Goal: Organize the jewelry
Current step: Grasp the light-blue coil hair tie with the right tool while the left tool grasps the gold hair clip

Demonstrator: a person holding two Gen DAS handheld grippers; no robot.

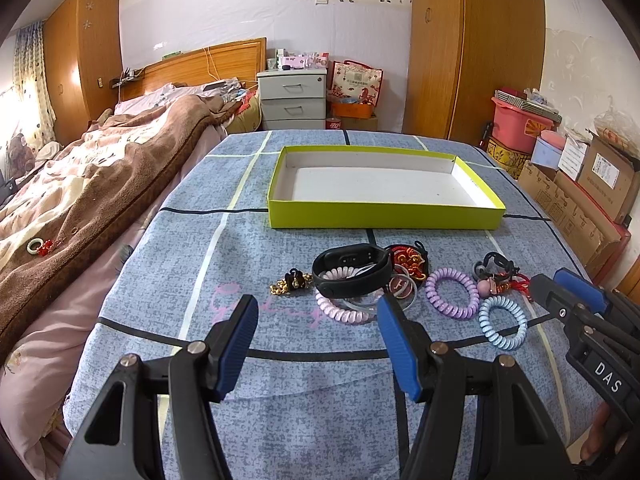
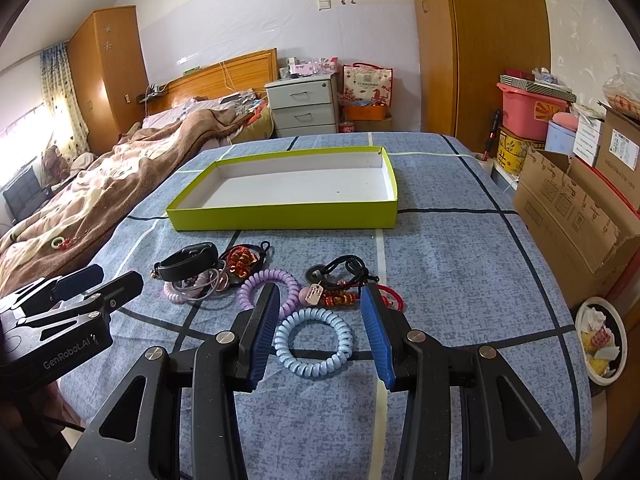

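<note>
A shallow lime-green box (image 1: 384, 216) (image 2: 280, 216) with a white inside stands empty on the blue checked cloth. In front of it lies a heap of jewelry: a black wristband (image 1: 352, 270) (image 2: 188, 266), a pink coil band (image 1: 340, 312), a purple coil band (image 1: 452, 292) (image 2: 268, 288), a light blue coil band (image 1: 502, 322) (image 2: 314, 342), red and gold cord pieces (image 1: 410, 260) (image 2: 240, 258) and a small gold and black charm (image 1: 292, 282). My left gripper (image 1: 316, 312) is open, just short of the pink band. My right gripper (image 2: 320, 300) is open, with the light blue band lying between its fingers, untouched.
A bed with a brown blanket (image 1: 80, 200) lies left of the table; a small ring with a red charm (image 1: 38, 246) rests on it. Cardboard boxes (image 2: 576, 216) and a pink bin (image 2: 524, 112) stand to the right. A bowl with scraps (image 2: 600, 340) sits below the right edge.
</note>
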